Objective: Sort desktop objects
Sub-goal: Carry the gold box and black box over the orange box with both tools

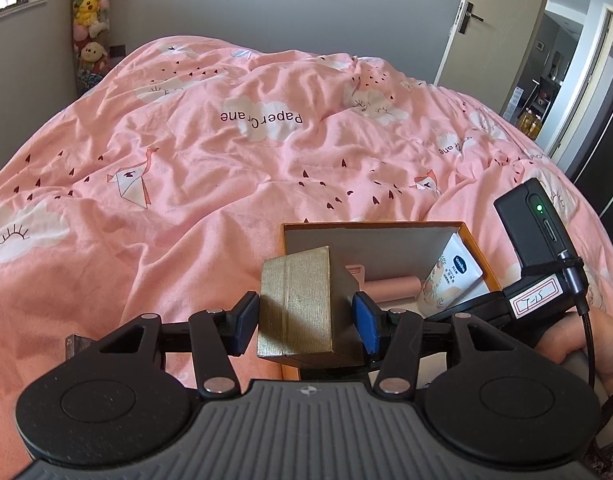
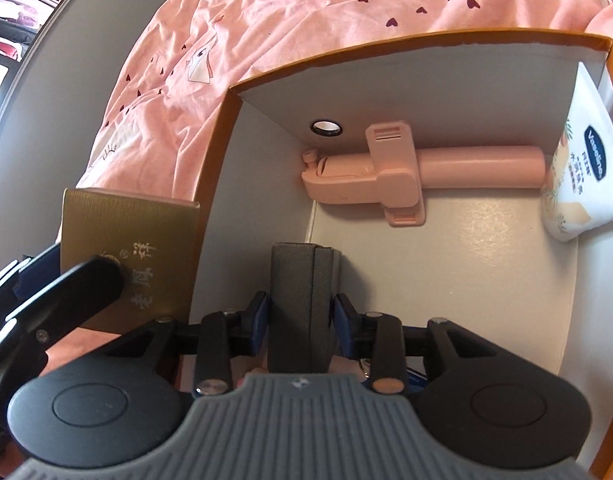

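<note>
My left gripper [image 1: 306, 320] is shut on a gold textured box [image 1: 294, 304], held just outside the left wall of an orange-rimmed carton [image 1: 370, 225]. The right wrist view shows the same gold box [image 2: 154, 232] beside the carton's [image 2: 386, 46] left wall. My right gripper [image 2: 300, 316] is inside the carton with a dark grey wallet [image 2: 298, 280] standing upright between its blue pads. The left pad touches the wallet, and a thin gap shows at the right pad. The wallet's lower end is hidden behind the gripper body.
A pink clip-on holder with a handle [image 2: 386, 172] lies along the carton's far wall. A white Vaseline tube [image 2: 586, 168] leans in its right corner. The carton sits on a pink patterned bedspread [image 1: 226, 180]. A hand [image 1: 578, 344] holds the right gripper's body [image 1: 538, 232].
</note>
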A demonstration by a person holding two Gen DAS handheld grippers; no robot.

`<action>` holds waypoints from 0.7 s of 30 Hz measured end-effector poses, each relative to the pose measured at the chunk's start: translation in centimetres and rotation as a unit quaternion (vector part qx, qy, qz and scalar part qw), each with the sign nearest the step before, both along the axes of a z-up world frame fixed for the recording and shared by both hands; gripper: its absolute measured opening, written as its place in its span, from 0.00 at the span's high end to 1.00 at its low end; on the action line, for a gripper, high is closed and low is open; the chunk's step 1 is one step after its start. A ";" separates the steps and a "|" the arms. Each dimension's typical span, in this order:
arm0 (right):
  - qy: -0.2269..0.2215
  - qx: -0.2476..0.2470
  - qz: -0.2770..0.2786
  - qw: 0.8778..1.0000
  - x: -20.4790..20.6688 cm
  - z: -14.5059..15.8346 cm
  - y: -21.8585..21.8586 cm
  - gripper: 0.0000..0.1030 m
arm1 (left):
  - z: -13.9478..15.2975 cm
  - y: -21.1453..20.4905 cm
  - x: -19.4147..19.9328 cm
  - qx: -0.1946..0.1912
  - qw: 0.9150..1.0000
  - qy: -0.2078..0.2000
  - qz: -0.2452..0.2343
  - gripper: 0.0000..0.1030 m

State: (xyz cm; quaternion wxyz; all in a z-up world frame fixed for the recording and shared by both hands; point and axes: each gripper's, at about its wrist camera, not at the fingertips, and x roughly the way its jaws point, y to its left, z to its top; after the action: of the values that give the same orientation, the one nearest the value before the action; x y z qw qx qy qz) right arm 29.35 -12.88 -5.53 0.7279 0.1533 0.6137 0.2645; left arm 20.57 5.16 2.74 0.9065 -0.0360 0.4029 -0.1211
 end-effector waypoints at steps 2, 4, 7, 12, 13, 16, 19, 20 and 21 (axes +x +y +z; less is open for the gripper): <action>0.012 0.015 -0.008 1.000 0.1 -0.1 -0.3 0.57 | 0.1 0.1 0.0 0.000 1.000 -0.003 0.002 0.43; 0.015 0.023 -0.010 1.000 0.0 -0.3 -0.3 0.53 | 0.3 0.1 -0.1 0.001 1.000 -0.005 0.004 0.43; 0.013 0.025 -0.013 1.000 0.0 -0.7 -0.2 0.49 | 0.4 0.3 -0.1 0.004 1.000 -0.007 0.011 0.43; 0.025 0.053 -0.023 0.998 0.3 -2.0 0.0 0.42 | 0.7 1.0 -0.1 -0.003 1.000 -0.006 0.024 0.45; 0.029 0.062 -0.025 0.997 0.3 -2.4 0.1 0.42 | 0.8 1.2 -0.2 -0.005 1.000 -0.006 0.026 0.46; 0.042 0.089 -0.033 0.995 0.4 -3.1 0.1 0.44 | 1.0 1.5 -0.3 -0.010 0.999 -0.005 0.030 0.47; 0.033 0.101 -0.025 0.994 0.5 -3.2 0.2 0.51 | 1.2 1.6 -0.4 -0.014 0.999 -0.006 0.029 0.47; 0.029 0.102 -0.020 0.994 0.4 -3.2 0.2 0.51 | 1.2 1.5 -0.4 -0.013 1.000 -0.006 0.028 0.47; 0.027 0.103 -0.013 0.994 0.5 -3.2 0.2 0.51 | 1.2 1.4 -0.4 -0.013 1.000 -0.006 0.027 0.48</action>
State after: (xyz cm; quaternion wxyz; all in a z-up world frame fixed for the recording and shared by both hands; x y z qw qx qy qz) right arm 29.82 -12.70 -8.76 0.6951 0.2429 0.6000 0.3128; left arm 20.17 6.59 3.90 0.9114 -0.0580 0.3944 -0.1023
